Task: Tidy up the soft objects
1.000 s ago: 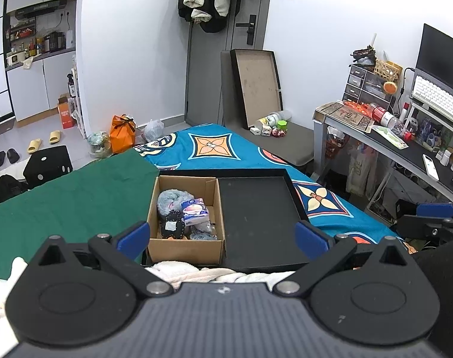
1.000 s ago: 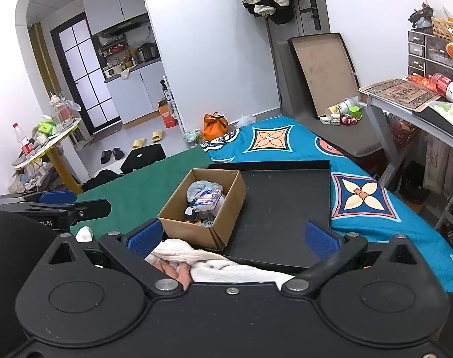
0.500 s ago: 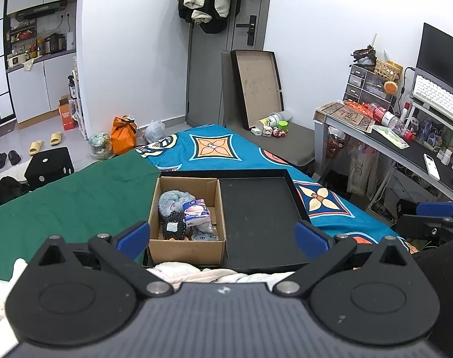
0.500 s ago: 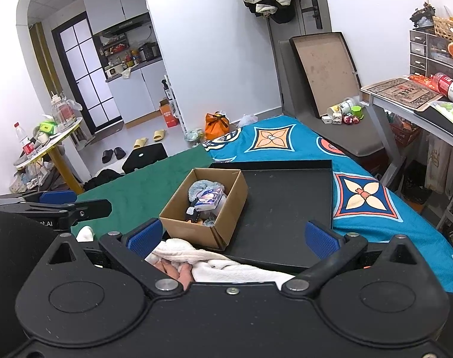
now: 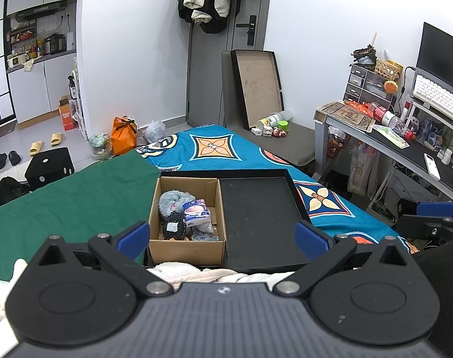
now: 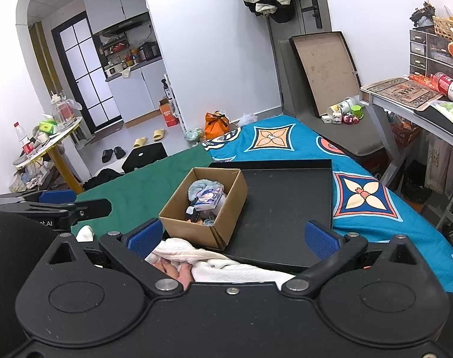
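Several soft items already sit in cardboard box (image 5: 187,219) on black tray (image 5: 260,217): grey plush (image 5: 170,201), tissue pack (image 5: 196,208) | left: cream towel (image 6: 226,264) heaped at tray's near edge | left gripper (image 5: 222,235), right gripper (image 6: 230,235) both spread wide, holding nothing | tray's right half bare

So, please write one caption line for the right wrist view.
Open right gripper facing a cardboard box of soft items in a black tray.

Black tray (image 5: 257,208) right half bare, open from above; cardboard box (image 5: 187,246) fills left half, packed.
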`<action>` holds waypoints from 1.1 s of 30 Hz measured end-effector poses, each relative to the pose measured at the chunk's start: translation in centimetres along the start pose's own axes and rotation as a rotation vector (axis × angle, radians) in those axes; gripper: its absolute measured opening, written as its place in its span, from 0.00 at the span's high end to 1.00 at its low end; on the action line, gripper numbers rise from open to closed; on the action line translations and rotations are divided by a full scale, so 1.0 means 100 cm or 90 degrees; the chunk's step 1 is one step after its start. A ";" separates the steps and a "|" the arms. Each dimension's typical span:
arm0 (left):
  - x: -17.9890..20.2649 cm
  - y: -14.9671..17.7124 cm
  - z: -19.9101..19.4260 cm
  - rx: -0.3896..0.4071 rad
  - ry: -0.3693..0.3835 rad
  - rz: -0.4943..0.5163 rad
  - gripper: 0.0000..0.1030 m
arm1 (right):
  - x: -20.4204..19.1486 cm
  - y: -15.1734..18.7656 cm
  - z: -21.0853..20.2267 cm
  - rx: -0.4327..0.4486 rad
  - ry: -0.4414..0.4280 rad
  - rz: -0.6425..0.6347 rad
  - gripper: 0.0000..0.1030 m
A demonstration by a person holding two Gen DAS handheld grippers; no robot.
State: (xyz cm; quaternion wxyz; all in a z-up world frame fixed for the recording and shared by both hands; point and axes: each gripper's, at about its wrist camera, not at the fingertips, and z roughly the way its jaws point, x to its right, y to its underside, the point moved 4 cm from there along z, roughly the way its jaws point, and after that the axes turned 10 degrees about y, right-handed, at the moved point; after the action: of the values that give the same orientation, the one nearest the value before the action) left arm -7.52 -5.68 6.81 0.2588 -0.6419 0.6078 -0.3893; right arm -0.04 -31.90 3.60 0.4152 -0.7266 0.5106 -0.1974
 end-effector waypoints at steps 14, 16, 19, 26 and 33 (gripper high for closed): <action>-0.001 0.000 -0.001 -0.002 -0.001 -0.001 0.00 | 0.000 0.000 -0.001 0.004 0.002 -0.005 0.00; -0.001 0.000 -0.001 -0.001 -0.002 0.001 0.00 | 0.000 0.000 -0.001 0.003 0.003 -0.005 0.00; -0.001 0.000 -0.001 -0.003 0.002 -0.002 0.00 | 0.000 0.001 -0.001 0.002 0.000 -0.001 0.00; 0.001 0.000 -0.002 0.001 -0.003 -0.001 0.00 | 0.000 0.001 0.000 0.000 -0.001 0.002 0.00; 0.001 -0.002 -0.004 -0.002 0.011 -0.006 0.00 | 0.001 0.004 0.002 -0.002 -0.013 0.015 0.00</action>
State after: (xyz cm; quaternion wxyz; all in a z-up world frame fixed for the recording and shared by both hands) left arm -7.70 -5.65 7.17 0.2512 -0.6418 0.6075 -0.3949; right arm -0.08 -31.95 3.13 0.4213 -0.7233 0.5150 -0.1843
